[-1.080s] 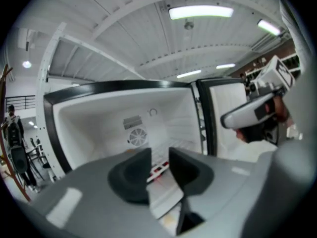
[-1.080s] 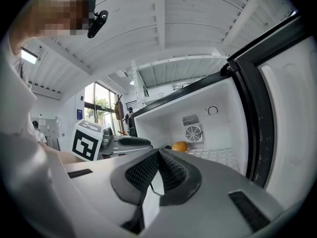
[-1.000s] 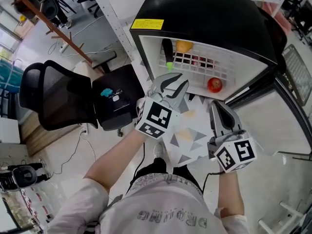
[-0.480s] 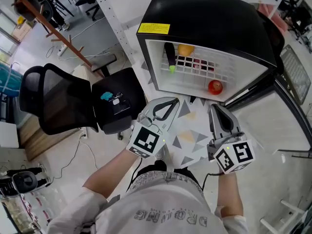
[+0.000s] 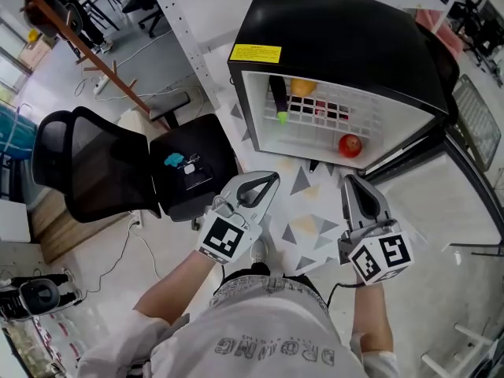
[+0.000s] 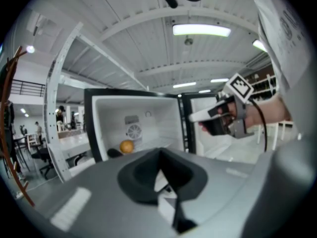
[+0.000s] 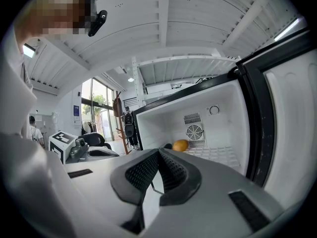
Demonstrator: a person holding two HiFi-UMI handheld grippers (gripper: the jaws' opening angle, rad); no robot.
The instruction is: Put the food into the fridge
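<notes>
The black fridge stands open ahead of me. On its white wire shelf lie an orange, a dark long vegetable with a green end, a small red item and a red apple. My left gripper is shut and empty, held well short of the fridge. My right gripper is level with it, also shut with nothing in it. The left gripper view shows closed pads, the orange and the right gripper. The right gripper view shows pads together and the orange.
The fridge door hangs open at the right. A black office chair and a black stool with small items stand at the left. A patterned mat lies under the grippers. A white shelving post rises left of the fridge.
My left gripper has drawn back from the fridge opening toward me and its jaws have gone from open to shut, empty. The right gripper has stayed where it was.
</notes>
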